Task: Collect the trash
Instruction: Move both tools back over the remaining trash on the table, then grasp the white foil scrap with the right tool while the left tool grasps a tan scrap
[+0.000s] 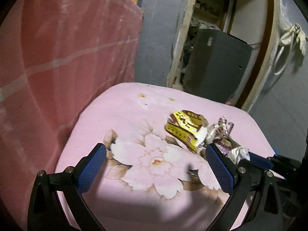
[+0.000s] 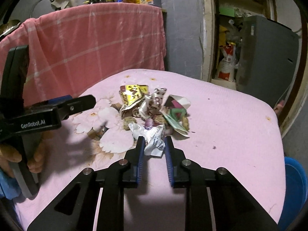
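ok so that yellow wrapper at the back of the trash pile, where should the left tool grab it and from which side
Take the yellow wrapper by its crumpled edge nearest the flower print, which looks raised off the pink cloth. Come from the flower-print side: that side is bare, while the other wrappers crowd its far side. The left tool stands open and empty there. The right tool is shut on the white wrapper.

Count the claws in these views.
2: the left claw, open above the pink flowered cloth; the right claw, shut on the crumpled white wrapper. None appear hidden.

Grey wall (image 2: 182,28), open doorway (image 2: 227,48)
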### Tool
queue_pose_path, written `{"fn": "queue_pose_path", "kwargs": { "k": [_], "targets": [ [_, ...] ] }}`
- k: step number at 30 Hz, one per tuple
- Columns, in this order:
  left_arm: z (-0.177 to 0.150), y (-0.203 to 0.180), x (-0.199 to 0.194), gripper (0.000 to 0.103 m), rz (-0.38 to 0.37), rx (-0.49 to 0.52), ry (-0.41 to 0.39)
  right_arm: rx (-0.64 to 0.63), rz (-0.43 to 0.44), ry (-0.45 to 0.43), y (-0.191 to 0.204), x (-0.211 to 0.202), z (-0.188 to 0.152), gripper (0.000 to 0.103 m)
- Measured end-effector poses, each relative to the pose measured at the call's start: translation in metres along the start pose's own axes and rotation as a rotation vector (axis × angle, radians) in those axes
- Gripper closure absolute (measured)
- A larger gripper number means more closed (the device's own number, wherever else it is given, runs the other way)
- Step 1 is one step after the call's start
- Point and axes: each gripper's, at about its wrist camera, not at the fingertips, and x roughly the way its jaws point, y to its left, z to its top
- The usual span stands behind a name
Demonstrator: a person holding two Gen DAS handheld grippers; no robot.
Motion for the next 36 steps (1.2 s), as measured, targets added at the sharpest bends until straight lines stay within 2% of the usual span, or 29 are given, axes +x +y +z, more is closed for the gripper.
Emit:
{"fn": "queue_pose_path", "kwargs": {
  "k": [11, 13, 15, 18, 22, 25, 27, 33, 36],
  "targets": [
    [-0.006, -0.031, 0.019, 0.003, -0.076, 0.098, 0.097, 0.108, -0.074, -0.018, -0.042, -0.013, -0.01, 0.086],
    [-0.007, -0.038, 0.024, 0.006, -0.09, 0.12, 0.115, 0.126, -0.082, -0.027, -0.047, -0.015, -0.011, 0.086],
    [-0.008, -0.045, 0.03, 0.016, -0.102, 0.14, 0.134, 0.138, -0.086, -0.03, -0.05, -0.015, -0.011, 0.086],
    [-0.007, -0.054, 0.038, 0.027, -0.115, 0.149, 0.159, 0.147, -0.086, -0.033, -0.054, -0.017, -0.013, 0.086],
    [-0.002, -0.059, 0.047, 0.032, -0.133, 0.139, 0.169, 0.15, -0.082, -0.037, -0.054, -0.016, -0.013, 0.086],
    [0.003, -0.064, 0.051, 0.045, -0.139, 0.138, 0.184, 0.158, -0.08, -0.041, -0.055, -0.017, -0.013, 0.086],
    [0.005, -0.065, 0.057, 0.058, -0.154, 0.14, 0.2, 0.163, -0.078, -0.044, -0.056, -0.018, -0.014, 0.086],
    [0.004, -0.07, 0.06, 0.08, -0.151, 0.168, 0.217, 0.17, -0.074, -0.045, -0.06, -0.021, -0.016, 0.086],
    [0.0, -0.072, 0.058, 0.087, -0.143, 0.18, 0.219, 0.169, -0.072, -0.046, -0.061, -0.021, -0.017, 0.086]
  ]
}}
